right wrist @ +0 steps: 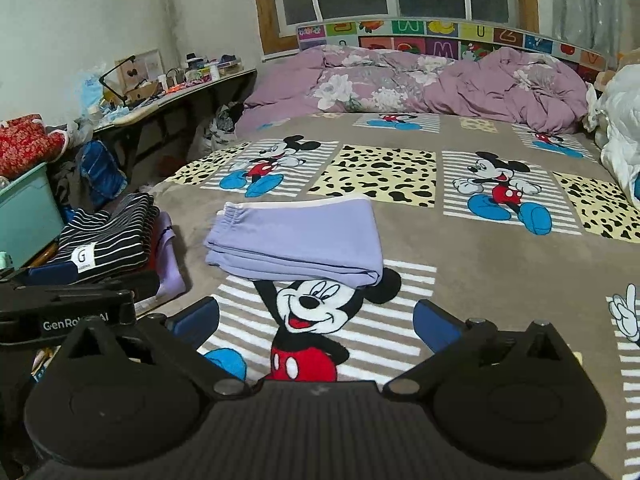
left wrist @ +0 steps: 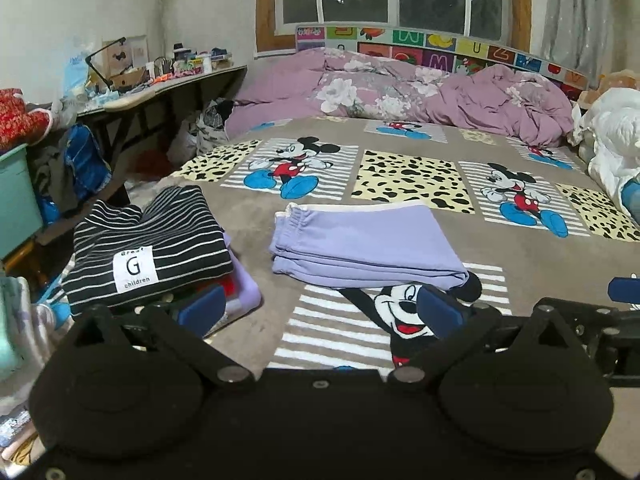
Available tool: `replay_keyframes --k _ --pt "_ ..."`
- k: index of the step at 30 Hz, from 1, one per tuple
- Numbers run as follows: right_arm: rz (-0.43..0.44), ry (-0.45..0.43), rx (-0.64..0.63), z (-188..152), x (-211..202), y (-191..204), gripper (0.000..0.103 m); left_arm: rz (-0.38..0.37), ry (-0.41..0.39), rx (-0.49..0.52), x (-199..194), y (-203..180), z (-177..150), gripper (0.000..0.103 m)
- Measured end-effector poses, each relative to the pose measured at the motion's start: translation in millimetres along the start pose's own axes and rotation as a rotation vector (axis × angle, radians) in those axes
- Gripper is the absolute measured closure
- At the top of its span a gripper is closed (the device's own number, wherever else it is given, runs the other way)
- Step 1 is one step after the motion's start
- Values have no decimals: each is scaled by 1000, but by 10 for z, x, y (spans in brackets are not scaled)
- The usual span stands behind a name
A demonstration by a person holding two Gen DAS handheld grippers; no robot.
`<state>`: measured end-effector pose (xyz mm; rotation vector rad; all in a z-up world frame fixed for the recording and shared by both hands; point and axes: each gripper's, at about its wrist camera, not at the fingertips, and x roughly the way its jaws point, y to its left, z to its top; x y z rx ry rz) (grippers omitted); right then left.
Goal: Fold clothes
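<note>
Folded lavender trousers (left wrist: 360,240) (right wrist: 296,240) lie flat on the cartoon-mouse bedspread (left wrist: 400,152) (right wrist: 460,248). A folded black-and-white striped top (left wrist: 148,248) (right wrist: 108,236) with a white "G" label tops a pile of folded clothes at the bed's left edge. My left gripper (left wrist: 320,308) hangs open just short of the trousers, nothing between its blue pads (left wrist: 200,308). My right gripper (right wrist: 316,320) is open too, empty, hovering before the trousers. The left gripper's body (right wrist: 72,304) shows at the left of the right wrist view.
A crumpled pink floral quilt (left wrist: 400,92) (right wrist: 420,84) lies along the headboard. White bedding (left wrist: 612,140) is heaped at the right. A cluttered desk (left wrist: 160,80) (right wrist: 172,88) and a teal bin (right wrist: 28,216) stand left of the bed.
</note>
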<state>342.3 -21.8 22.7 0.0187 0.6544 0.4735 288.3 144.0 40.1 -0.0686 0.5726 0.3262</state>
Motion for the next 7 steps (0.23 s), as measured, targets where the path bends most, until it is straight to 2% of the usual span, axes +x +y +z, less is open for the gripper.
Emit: replay_keyframes --k 7 --pt "0 -6 2 -51 -155 35 1 1 -15 10 -150 4 -37 0"
